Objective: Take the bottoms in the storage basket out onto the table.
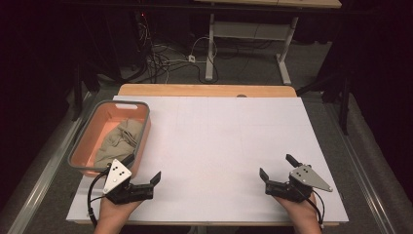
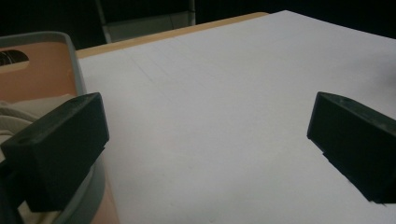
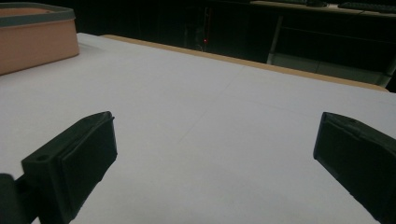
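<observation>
An orange basket (image 1: pixel 80 146) with a grey rim stands at the table's left edge, and a crumpled beige cloth (image 1: pixel 117 141) lies inside it. My left gripper (image 1: pixel 142 168) rests open on the white sheet just right of the basket's near corner, with nothing between its fingers. In the left gripper view the gripper (image 2: pixel 208 135) stands wide apart over bare sheet, with the basket rim (image 2: pixel 77 65) and cloth (image 2: pixel 11 116) behind its left finger. My right gripper (image 1: pixel 276 165) lies open and empty near the front right. In the right gripper view the gripper (image 3: pixel 215 154) frames white sheet, and the basket (image 3: pixel 32 44) sits far left.
A white sheet (image 1: pixel 219 141) covers the wooden table (image 1: pixel 204 90). Past the far edge stand a desk frame (image 1: pixel 210 48) and tangled cables (image 1: pixel 160 56) on the floor. Dark surroundings flank both sides of the table.
</observation>
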The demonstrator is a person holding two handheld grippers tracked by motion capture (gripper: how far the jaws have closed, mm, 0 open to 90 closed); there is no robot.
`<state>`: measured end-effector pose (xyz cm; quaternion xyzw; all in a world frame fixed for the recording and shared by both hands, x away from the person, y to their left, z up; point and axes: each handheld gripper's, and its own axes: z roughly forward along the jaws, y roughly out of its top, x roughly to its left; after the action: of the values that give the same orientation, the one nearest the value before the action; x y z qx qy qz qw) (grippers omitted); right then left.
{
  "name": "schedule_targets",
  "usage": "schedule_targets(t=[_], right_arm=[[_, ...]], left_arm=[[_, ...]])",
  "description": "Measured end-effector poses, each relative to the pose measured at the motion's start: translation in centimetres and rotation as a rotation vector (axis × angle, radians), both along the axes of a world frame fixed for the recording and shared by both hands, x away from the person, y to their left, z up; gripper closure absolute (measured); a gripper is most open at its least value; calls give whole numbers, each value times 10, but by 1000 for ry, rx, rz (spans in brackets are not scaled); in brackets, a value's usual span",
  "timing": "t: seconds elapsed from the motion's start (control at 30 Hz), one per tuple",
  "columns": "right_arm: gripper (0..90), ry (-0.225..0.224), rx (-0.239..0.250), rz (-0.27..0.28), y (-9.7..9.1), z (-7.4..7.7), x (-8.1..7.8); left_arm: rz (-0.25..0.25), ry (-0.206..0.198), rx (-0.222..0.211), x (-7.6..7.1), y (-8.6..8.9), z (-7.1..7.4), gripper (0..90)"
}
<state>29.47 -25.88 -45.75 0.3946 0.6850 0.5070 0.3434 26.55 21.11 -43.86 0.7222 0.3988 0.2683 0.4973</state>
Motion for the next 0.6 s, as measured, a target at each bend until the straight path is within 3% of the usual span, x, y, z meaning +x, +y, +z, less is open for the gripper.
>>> schedule_targets(t=[0.23, 0.4, 0.6], right_arm=[[0, 1, -11, 6, -1, 0, -1], [0, -10, -3, 10, -2, 1, -3], [0, -11, -13, 20, 3, 0, -3]], left_arm=[[-22, 12, -14, 3, -3, 4, 0], [-45, 21, -42, 5, 5, 8, 0], [8, 20, -11, 5, 23, 12, 0]])
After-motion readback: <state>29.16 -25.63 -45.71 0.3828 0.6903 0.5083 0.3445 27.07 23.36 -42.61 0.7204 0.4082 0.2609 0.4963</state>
